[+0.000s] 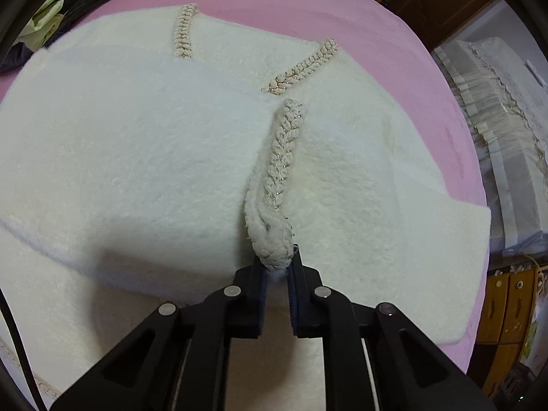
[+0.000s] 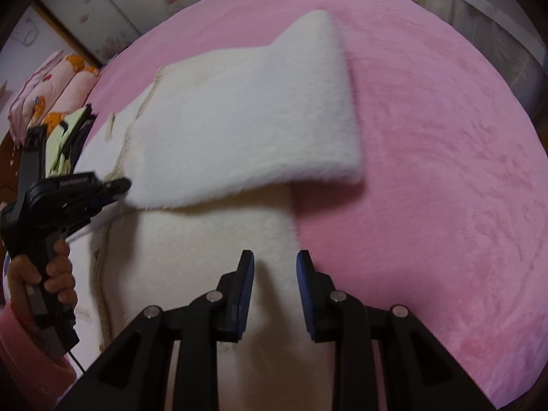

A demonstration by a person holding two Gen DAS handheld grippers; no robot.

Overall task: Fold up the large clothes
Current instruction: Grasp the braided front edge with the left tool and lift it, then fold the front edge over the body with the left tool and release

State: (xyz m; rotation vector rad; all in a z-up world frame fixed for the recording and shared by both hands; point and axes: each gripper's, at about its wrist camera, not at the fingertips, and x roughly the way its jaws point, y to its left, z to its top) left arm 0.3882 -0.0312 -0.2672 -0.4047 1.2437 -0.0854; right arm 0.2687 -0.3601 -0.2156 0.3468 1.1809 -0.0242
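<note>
Clamped on the braided cuff trim (image 1: 278, 250) of the fluffy cream-white knit cardigan (image 1: 137, 157): left gripper (image 1: 278, 267), jaws nearly shut with the bunched cuff end pinched between the pads. Just beyond the left gripper, the sleeve (image 1: 171, 178) lying folded across the cardigan's body, its braid running up and away from the fingertips. Further beyond, two more strips of pearl-toned braid (image 1: 301, 66) at the neckline, then bare pink plush bedspread (image 1: 394, 34), with dark and green clothes (image 1: 58, 10) heaped at the far left corner.

Right gripper (image 2: 275, 260): jaws narrowly parted, empty, hovering over the cardigan's lower body near the hem edge, pink bedspread just to the right of it. Beyond, the other sleeve (image 2: 246, 109) folded over the body, sticking out past the side edge. At the far left of that view, the hand (image 2: 51, 270) on the left gripper's handle.

Step in hand, judged: laying this sleeve flat across the chest. For a clean result:
- Keep the pinch on the cuff alone, not on the layer beneath.
- Draw the sleeve taut enough to remove slack, without dragging the body off square.
- Set the cuff inside the body's outline before releasing.
- Press the body down with the free right gripper if the thick pile starts to slide.
</note>
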